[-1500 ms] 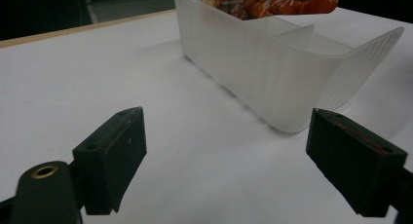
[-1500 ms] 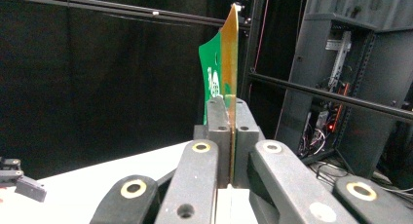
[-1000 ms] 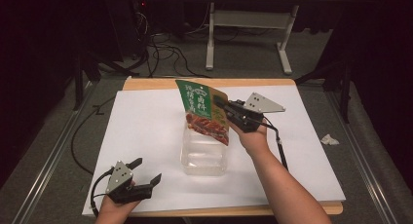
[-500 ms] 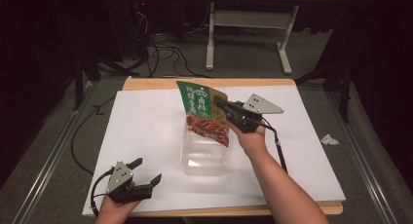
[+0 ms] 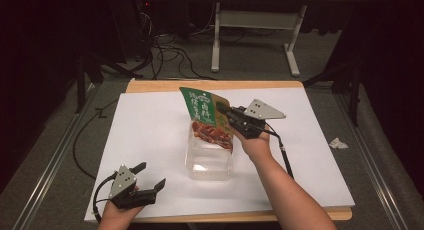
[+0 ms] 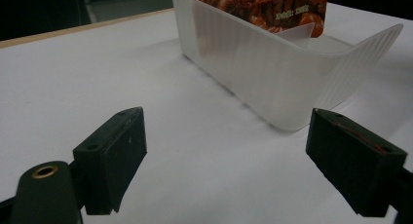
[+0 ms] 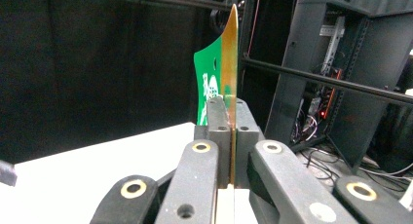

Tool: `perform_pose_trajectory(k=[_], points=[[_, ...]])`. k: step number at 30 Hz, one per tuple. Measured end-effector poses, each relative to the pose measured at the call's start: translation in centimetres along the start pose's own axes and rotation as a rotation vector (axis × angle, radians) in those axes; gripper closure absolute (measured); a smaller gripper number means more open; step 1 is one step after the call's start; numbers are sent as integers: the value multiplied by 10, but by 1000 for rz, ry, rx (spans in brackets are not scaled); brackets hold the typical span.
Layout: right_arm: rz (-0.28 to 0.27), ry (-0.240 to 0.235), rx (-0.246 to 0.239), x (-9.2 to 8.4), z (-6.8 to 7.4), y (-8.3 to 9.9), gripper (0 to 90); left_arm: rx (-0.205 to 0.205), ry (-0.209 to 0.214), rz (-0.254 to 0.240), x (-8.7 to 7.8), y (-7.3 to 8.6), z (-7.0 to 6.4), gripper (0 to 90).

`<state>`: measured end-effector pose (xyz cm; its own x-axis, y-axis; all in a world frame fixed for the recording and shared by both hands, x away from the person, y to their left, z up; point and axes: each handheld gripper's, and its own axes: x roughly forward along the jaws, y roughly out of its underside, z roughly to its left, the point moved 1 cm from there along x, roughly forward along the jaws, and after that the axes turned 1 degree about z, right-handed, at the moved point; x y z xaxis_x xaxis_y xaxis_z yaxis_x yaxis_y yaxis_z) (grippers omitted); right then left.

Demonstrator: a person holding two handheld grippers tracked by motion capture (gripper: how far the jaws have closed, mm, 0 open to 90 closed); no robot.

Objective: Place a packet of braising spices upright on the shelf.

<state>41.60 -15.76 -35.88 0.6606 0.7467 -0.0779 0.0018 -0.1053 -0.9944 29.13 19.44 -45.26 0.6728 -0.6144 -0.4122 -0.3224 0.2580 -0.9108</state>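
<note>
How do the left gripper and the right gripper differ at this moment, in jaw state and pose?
The left gripper has its jaws wide apart with nothing between them; the right gripper is clamped on the top edge of the green snack bag. The left gripper sits low at the near edge of the white table, short of the clear plastic container; the right gripper is raised above that container, with the bag's lower end inside it. Both are black, two-jawed and hand-held.

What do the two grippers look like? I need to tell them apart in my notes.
Both are black, each topped by a grey three-cornered plate with small holes. The left gripper has blocky fingers and a looping black cable. The right gripper has brass-ringed pivots and a cable along a bare forearm.
</note>
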Motion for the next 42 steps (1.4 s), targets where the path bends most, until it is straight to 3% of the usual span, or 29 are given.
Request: perform_pose_trajectory(k=[10,21,29,42], points=[[16,3,17,0,-2,11,900,0,-1,2,0,0,0,154],[-1,33,86,-15,-10,26,900,3,2,5,1,0,-1,154],[-6,31,79,-10,-5,25,900,2,3,4,1,0,-2,154],[39,42,93,-10,-8,23,866,2,4,9,1,1,-2,154]])
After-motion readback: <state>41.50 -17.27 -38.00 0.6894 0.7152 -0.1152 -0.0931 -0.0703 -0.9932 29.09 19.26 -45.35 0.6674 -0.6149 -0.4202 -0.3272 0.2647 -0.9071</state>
